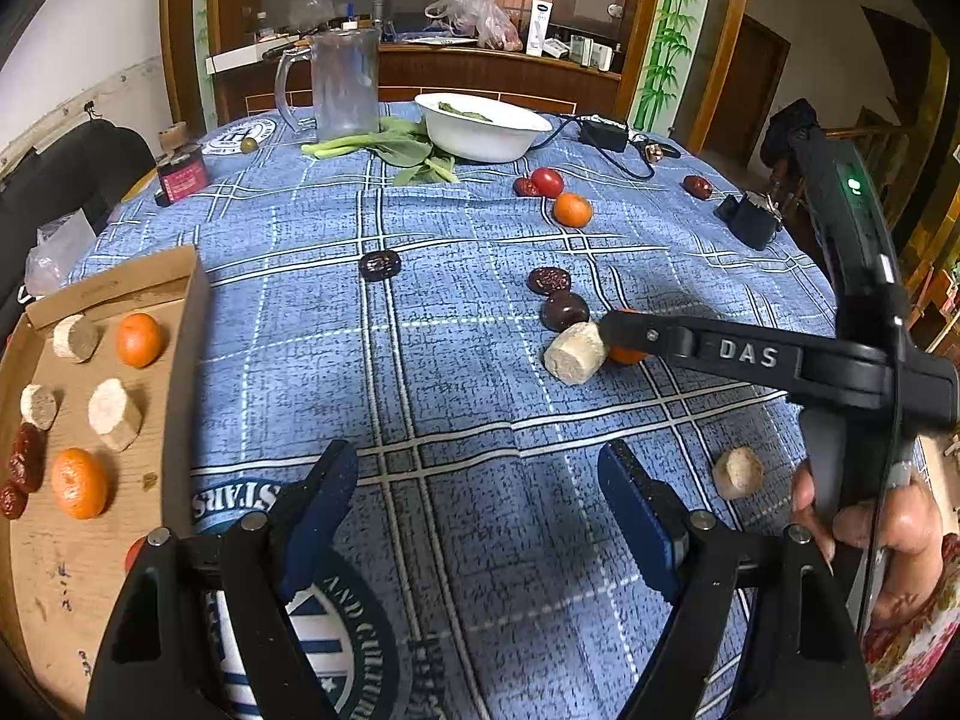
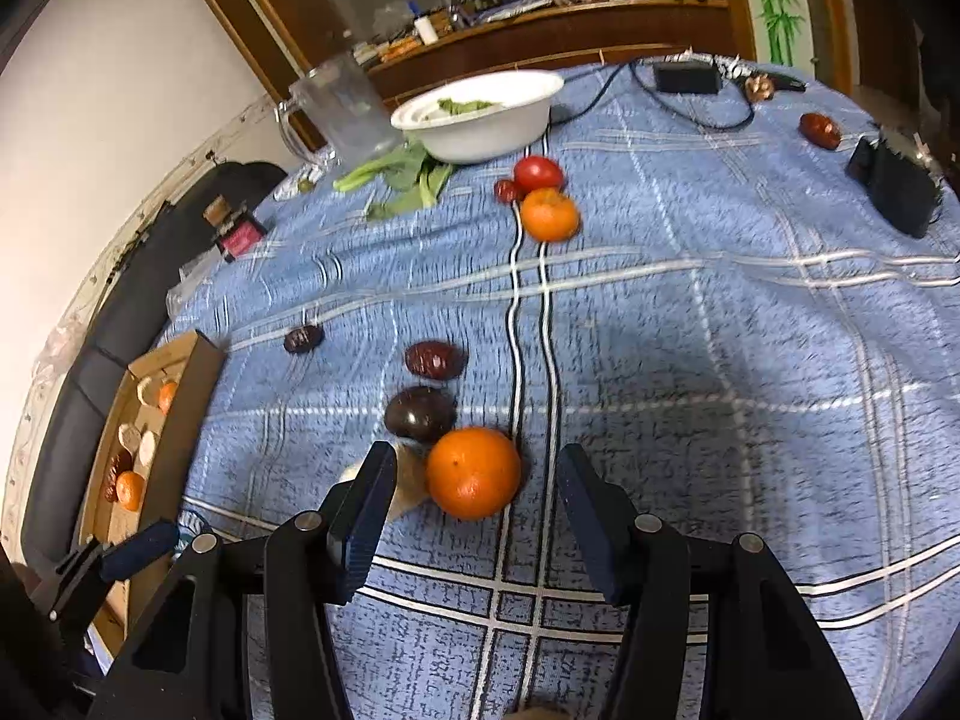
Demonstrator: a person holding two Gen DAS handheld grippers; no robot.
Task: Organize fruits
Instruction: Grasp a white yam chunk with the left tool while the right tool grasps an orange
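Blue checked cloth [image 1: 456,324] covers the desk, with a wooden cabinet and a cluttered shelf behind it.

From the left wrist view, we see a cardboard tray [image 1: 180,360] at the left edge of the frame, already holding two oranges, three pale cut chunks and some red dates. Our left tool [image 1: 480,480] sits at the bottom centre, released, with only cloth between its fingers. At centre right a pale chunk [image 1: 575,353] lies beside a dark plum [image 1: 564,311] and a dark date [image 1: 548,279]; the right tool's finger reaches in from the right edge, over an orange that is mostly hidden here. Another pale chunk [image 1: 738,471] lies at lower right. Farther up, a tomato [image 1: 547,181] and a second loose orange [image 1: 572,209] sit below the white bowl [image 1: 480,138].

From the right wrist view, our right tool [image 2: 474,510] fills the bottom of the frame. The near orange [image 2: 474,473] sits between its fingers, toward the left one, and we see a gap on each side, so the tool is not yet grasping it. The plum is just above it, touching or nearly so.

We judge the sorting about half done: several fruits are in the tray, roughly as many are left on the cloth.
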